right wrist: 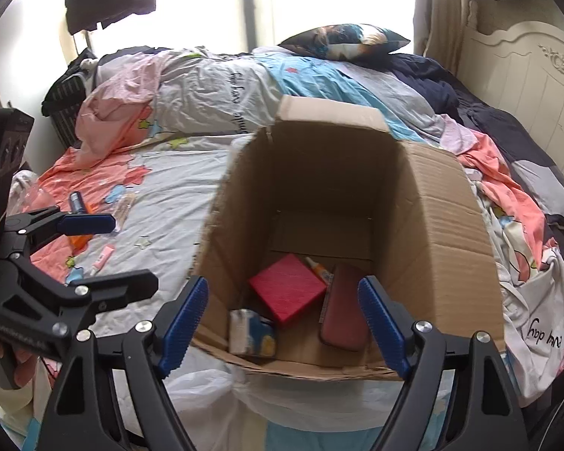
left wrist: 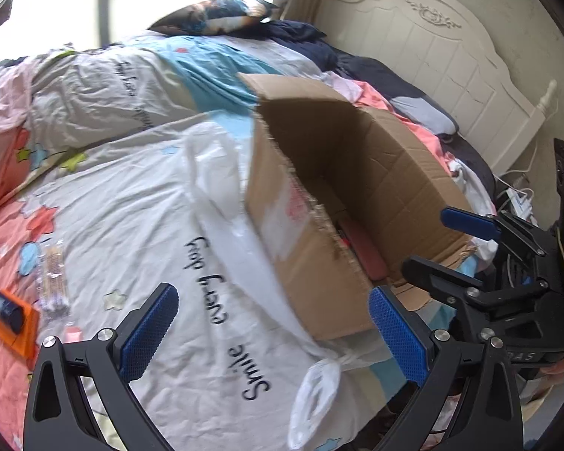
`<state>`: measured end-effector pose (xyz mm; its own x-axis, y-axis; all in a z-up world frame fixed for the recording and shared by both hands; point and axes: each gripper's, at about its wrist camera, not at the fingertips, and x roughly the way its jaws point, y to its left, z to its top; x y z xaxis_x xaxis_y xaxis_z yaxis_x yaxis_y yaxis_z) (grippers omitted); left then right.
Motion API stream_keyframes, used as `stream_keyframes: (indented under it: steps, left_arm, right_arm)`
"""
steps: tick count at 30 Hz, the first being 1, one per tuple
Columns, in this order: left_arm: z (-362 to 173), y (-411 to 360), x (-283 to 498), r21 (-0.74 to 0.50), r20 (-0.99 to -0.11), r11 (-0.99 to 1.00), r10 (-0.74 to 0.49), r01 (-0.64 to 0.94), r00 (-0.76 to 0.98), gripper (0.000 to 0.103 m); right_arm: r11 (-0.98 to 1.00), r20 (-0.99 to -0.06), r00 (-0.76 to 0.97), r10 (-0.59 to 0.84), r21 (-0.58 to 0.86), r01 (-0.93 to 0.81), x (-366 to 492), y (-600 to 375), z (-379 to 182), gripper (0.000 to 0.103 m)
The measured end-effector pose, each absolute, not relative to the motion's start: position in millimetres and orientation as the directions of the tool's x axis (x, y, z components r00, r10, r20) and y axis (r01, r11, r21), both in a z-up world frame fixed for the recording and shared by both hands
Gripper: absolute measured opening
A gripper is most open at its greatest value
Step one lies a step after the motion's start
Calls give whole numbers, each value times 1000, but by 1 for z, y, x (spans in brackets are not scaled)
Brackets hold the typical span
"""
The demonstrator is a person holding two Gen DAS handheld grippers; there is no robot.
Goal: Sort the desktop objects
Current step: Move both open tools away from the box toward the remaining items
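Nearest, left gripper [left wrist: 272,332] with blue ribbed pads, jaws spread wide, nothing between them, above white quilt [left wrist: 161,225] printed with black words. Right gripper [right wrist: 282,325] also parted, empty, over near edge of open brown cardboard box [right wrist: 447,225] standing on the bed. Inside the box: square pink-red case [right wrist: 287,291], long dark-pink pouch [right wrist: 344,310] beside it, small white-and-blue packet [right wrist: 250,332] at near wall, small glue bottle [right wrist: 316,265] behind. White plastic bag [left wrist: 222,188] against the box's side. Farther left on the quilt: dark blue tube [left wrist: 0,306] on orange card [left wrist: 20,332], clear packet of sticks [left wrist: 52,278], small pink tube [right wrist: 103,259]. Far back, patterned pillow [right wrist: 344,41] and cream headboard [left wrist: 443,56].
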<state>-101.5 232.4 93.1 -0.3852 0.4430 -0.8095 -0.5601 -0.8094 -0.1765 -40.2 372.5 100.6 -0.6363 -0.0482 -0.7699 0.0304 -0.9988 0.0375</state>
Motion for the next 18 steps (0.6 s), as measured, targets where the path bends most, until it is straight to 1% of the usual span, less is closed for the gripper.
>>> stream_keyframes:
  steps: [4,9,18]
  left_arm:
    - [94,213,-99,-154,-809,-831,417,-535,-415,103]
    - [86,189,-95,-99,-813,-866,354,-489,-463,103]
    - [70,148,-96,-86,-824,-902,303,-422,-480,103]
  right_arm:
    - [-997,-770,-634,-68,36,63,-42,355,102,80]
    - [-995,-774,-629,-72,12,99,-45,332,99,80]
    - [-986,-782,-618,-85,-24,166,-49,291,92,80]
